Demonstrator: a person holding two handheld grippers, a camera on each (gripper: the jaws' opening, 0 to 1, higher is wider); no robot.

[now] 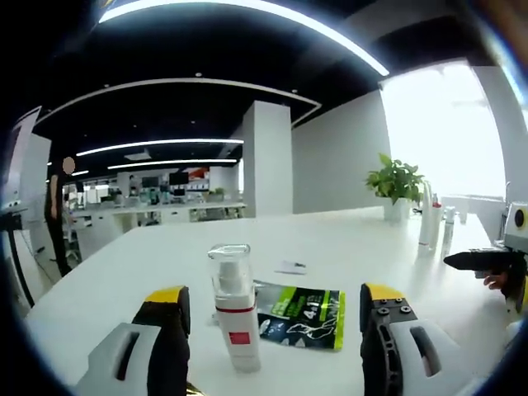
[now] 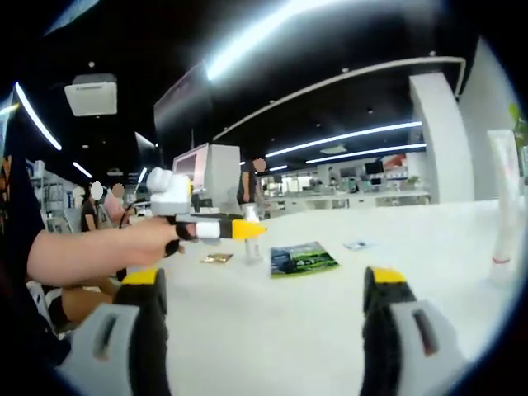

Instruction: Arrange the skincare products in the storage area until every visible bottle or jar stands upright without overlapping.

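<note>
Skincare bottle (image 1: 233,305), white with a clear cap and a red band, is standing upright on the white table (image 1: 355,247) between the jaws of the left gripper (image 1: 276,330), closer to the left jaw. That gripper is gaping wide and gripping nothing; whether the left jaw is touching the bottle cannot be told. Just beyond the bottle, to its right, a green and black sachet (image 1: 304,316) is lying flat, and a small pale packet (image 1: 290,266) is lying a little farther off. At the far right of the table, tall white tubes and bottles (image 1: 429,223) are standing upright near a potted plant (image 1: 396,183); their contents cannot be told. The right gripper (image 1: 483,261) is entering the left gripper view from the right edge.

In the right gripper view, the right gripper (image 2: 268,322) is also spreading wide open over bare table (image 2: 272,322), holding nothing. Farther out, the left gripper (image 2: 247,229), held in a person's hand (image 2: 153,239), is reaching toward the small bottle (image 2: 251,247), with the green sachet (image 2: 304,258) lying just right of it and a small brown packet (image 2: 217,258) to the left. A tall white tube (image 2: 505,206) is standing upright at the right edge.
</note>
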